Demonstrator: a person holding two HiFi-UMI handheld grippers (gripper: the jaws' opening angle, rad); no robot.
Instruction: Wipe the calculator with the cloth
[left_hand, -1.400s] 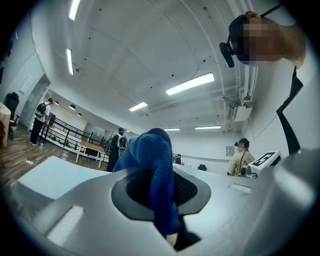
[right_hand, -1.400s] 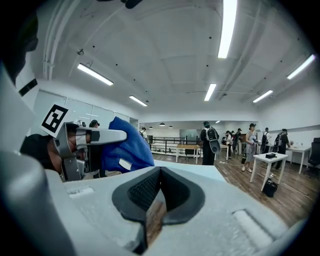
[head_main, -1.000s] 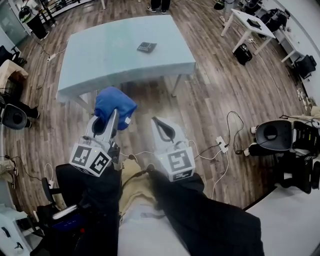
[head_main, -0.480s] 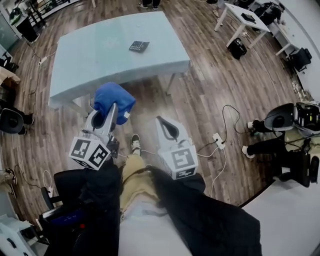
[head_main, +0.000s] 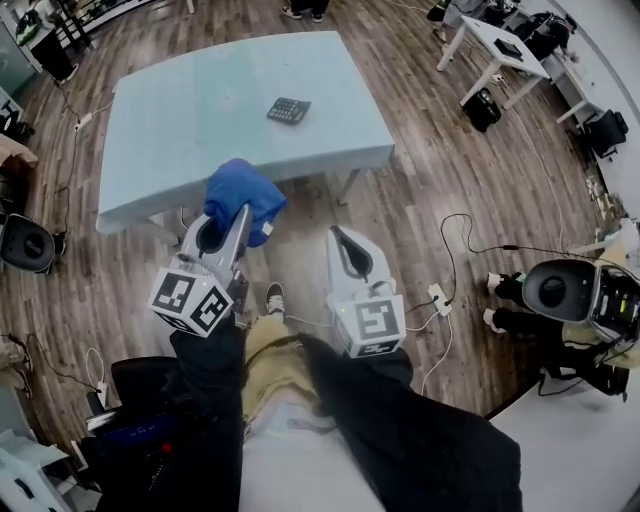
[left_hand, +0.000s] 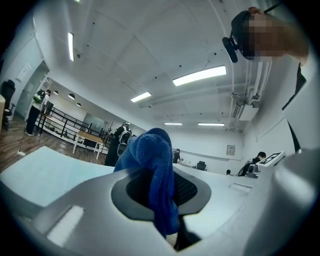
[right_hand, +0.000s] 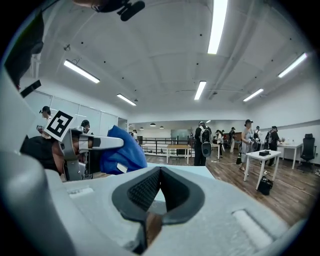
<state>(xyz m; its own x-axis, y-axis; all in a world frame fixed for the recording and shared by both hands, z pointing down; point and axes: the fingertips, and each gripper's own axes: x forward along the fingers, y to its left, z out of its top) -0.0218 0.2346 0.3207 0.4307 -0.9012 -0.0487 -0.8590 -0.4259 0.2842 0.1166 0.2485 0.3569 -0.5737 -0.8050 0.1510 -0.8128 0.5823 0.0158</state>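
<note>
One big pale-blue table (head_main: 200, 130) in front of the person, and they're standing short of its near edge. Two tools, both hanging over the wood floor (head_main: 420, 190) rather than the tabletop. The left gripper (head_main: 240, 210) is clamped tight, while the right gripper (head_main: 335, 233) has its jaws pressed together with nothing between them.

One cloth (head_main: 243, 195), blue and bunched up. It's pinched in the left jaws and bulges out past their tips.

One calculator (head_main: 288, 110), small and dark, lying flat on the far half of the table, well apart from either tool. It sits straight ahead, roughly between the lines of the two grippers. The left one, the one with the cloth, looks a bit nearer to me. Its long axis runs mostly left-right, slightly skewed. My guess is the next move is a forward reach over that near edge.
</note>
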